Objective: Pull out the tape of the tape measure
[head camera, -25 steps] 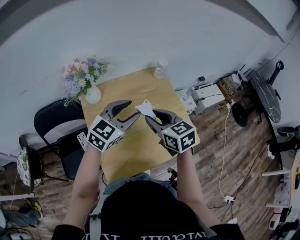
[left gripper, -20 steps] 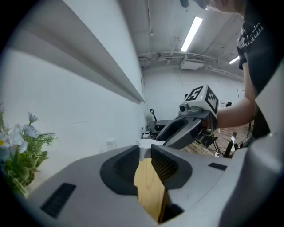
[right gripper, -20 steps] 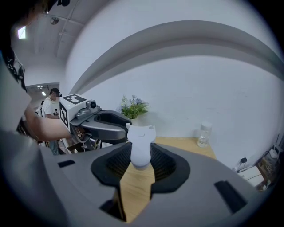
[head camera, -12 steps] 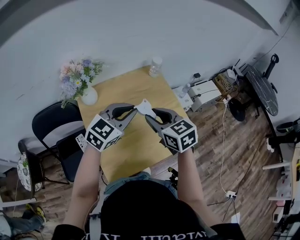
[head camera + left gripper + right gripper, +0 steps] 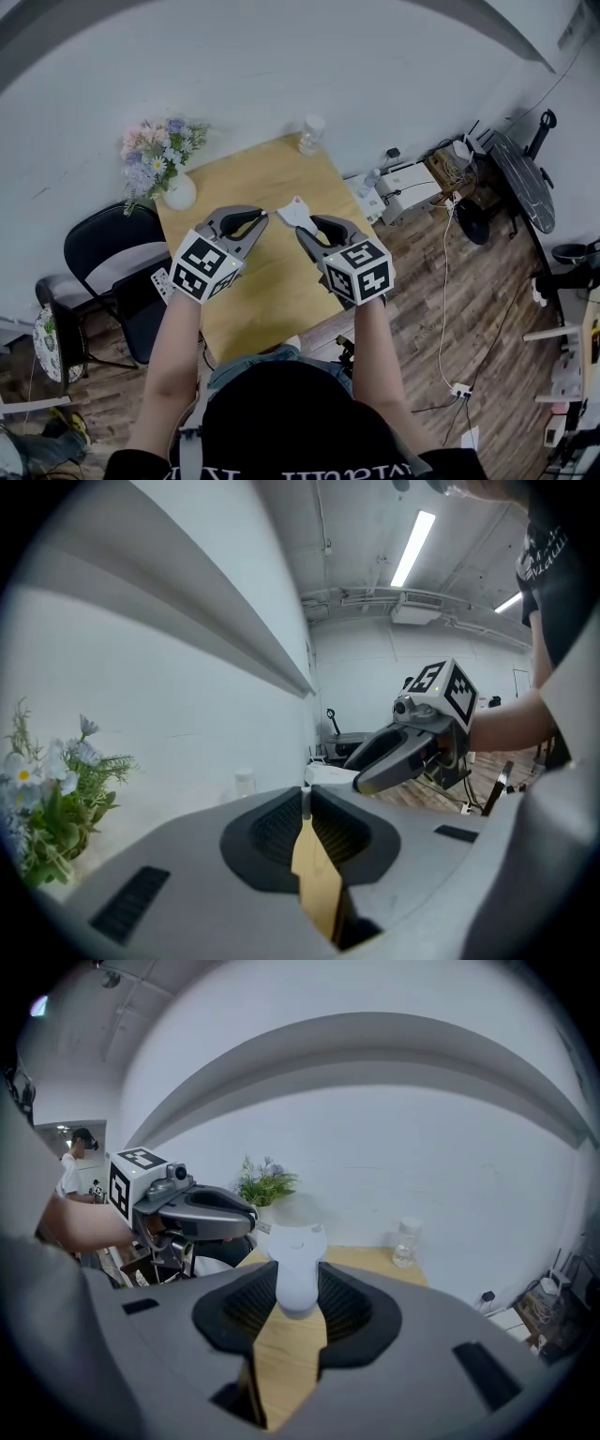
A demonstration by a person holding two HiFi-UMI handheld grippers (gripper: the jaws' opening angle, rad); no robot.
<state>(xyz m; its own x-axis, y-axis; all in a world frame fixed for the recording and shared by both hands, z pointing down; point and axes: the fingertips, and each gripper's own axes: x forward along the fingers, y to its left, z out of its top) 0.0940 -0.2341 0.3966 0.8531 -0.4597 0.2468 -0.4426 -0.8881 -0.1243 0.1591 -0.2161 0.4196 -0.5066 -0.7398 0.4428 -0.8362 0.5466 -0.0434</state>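
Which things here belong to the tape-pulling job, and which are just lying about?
In the job: tape measure, clamped in right gripper; tape, pinched by left gripper.
Lying about: flower vase, clear bottle, black chair.

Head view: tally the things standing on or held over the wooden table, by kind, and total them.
Grippers: 2 (left, right)
Tape measure: 1
Vase of flowers: 1
Clear bottle: 1
Total: 5
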